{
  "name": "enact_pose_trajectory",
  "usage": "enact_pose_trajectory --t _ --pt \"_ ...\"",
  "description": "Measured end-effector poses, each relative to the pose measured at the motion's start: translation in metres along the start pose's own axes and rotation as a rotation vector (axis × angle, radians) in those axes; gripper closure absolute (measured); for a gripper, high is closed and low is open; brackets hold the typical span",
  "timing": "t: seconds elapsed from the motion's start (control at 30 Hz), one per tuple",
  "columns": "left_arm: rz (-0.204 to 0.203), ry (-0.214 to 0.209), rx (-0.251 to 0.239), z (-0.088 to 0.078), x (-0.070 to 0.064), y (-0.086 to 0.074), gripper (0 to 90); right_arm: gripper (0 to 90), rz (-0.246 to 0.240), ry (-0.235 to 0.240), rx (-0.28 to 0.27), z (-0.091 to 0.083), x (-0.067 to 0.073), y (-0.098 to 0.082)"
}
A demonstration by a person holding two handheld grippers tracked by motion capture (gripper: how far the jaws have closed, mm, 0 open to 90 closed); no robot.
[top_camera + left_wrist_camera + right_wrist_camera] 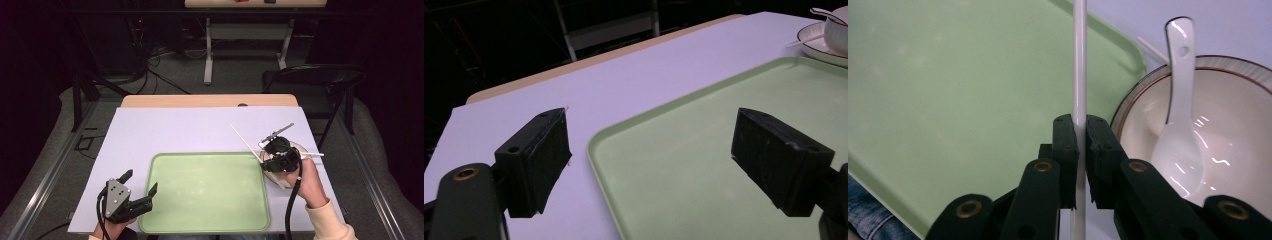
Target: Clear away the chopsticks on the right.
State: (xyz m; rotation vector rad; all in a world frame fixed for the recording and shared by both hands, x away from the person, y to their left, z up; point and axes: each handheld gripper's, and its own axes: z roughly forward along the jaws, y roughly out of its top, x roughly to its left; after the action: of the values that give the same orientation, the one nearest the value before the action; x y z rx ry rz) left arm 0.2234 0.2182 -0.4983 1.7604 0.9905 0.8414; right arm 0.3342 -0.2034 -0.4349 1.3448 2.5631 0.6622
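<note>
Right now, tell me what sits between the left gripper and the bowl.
In the high view, the green tray spans the stretch between the left gripper and the bowl, and it is bare. The right gripper holds a white chopstick beside the bowl.

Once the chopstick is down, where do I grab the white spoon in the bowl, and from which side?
Grip the spoon on its handle, where it leans over the bowl rim. That part stands clear of the wall, while the scoop lies low inside. Come from above, jaws across the narrow handle. The right gripper is shut on the chopstick.

Spoon in bowl, right of tray, on table.
</note>
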Motion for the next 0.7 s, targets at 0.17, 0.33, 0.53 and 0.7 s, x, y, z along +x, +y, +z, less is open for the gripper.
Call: enact_pose_trajectory --t 0.17,0.33,0.53,0.7 --pt "0.002 0.000 0.001 0.000 0.000 0.000 15.5 83.9 0.003 0.007 0.019 0.009 0.009 -0.003" --pt "-0.005 0.000 -0.003 0.000 0.000 0.000 15.5 83.9 0.003 0.019 0.045 0.022 0.016 -0.006" --pt "-0.006 0.000 -0.003 -0.001 0.000 0.000 15.5 83.9 0.010 0.047 0.069 0.036 0.024 -0.010" --pt "-0.007 0.001 -0.005 -0.001 0.000 0.000 15.5 83.9 0.035 0.062 0.091 0.050 0.028 -0.015"
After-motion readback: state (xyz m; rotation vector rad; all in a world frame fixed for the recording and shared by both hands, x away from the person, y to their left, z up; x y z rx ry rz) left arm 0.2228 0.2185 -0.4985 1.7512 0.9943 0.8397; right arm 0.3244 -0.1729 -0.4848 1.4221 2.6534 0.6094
